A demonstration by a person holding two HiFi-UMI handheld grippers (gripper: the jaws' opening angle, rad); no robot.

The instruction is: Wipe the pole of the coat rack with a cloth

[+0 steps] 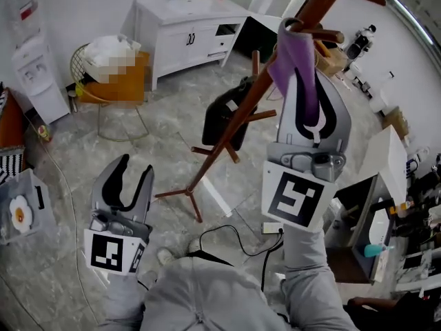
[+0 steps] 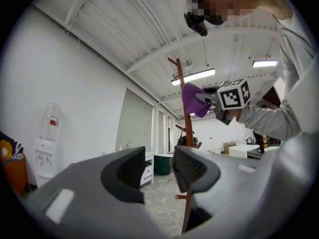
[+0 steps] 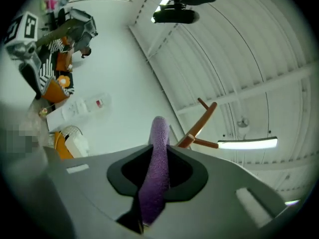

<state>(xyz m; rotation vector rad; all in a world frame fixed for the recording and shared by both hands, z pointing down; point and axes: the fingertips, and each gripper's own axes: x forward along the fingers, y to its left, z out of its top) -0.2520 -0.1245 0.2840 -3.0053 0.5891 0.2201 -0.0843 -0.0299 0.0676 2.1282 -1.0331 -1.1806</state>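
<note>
A brown wooden coat rack (image 1: 256, 92) leans across the head view, its pole (image 2: 185, 133) also standing upright in the left gripper view. My right gripper (image 1: 303, 95) is raised high and shut on a purple cloth (image 1: 296, 64), which rests against the upper pole near a peg. The cloth (image 3: 155, 168) runs up between the jaws in the right gripper view, with the rack's top (image 3: 202, 123) just behind it. My left gripper (image 1: 131, 185) hangs low at the left, open and empty, apart from the rack. A dark bag (image 1: 224, 112) hangs on a lower peg.
A white cabinet (image 1: 186, 33) stands at the back, a wire chair with an orange cushion (image 1: 114, 81) to its left, a water dispenser (image 1: 34, 67) at far left. A black cable (image 1: 234, 243) lies on the floor by the rack's feet. A white desk (image 1: 389, 157) is at right.
</note>
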